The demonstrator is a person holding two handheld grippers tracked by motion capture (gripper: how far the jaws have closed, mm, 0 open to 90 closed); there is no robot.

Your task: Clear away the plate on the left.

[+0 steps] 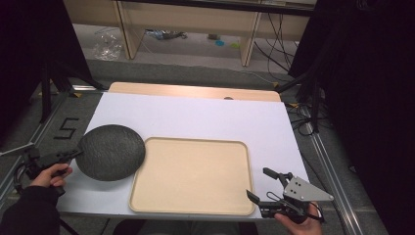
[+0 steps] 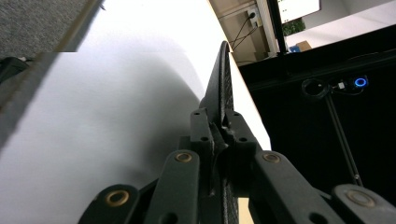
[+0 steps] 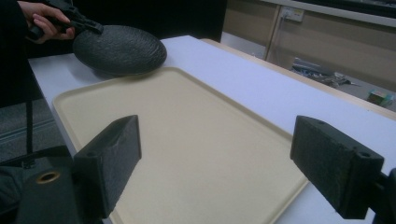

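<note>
Wide-open right claw [image 1: 260, 185] hovers at the beige tray's [image 1: 191, 177] corner while the left claw [image 1: 78, 152] clamps a dark round plate's [image 1: 111, 152] rim on the white desk [image 1: 205, 115].

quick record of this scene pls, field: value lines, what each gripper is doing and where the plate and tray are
surface: white table top
held thing: dark round plate, textured, tilted, lifted at its left edge
plate position: its right edge overlaps the tray's left corner
tray: beige tray, rectangular, nothing on it
left gripper: shut on the plate's rim, jaws pinching the edge in the left gripper view
right gripper: open, holding nothing, at the tray's near right corner
likely next move: plate onto the tray, a guess
</note>
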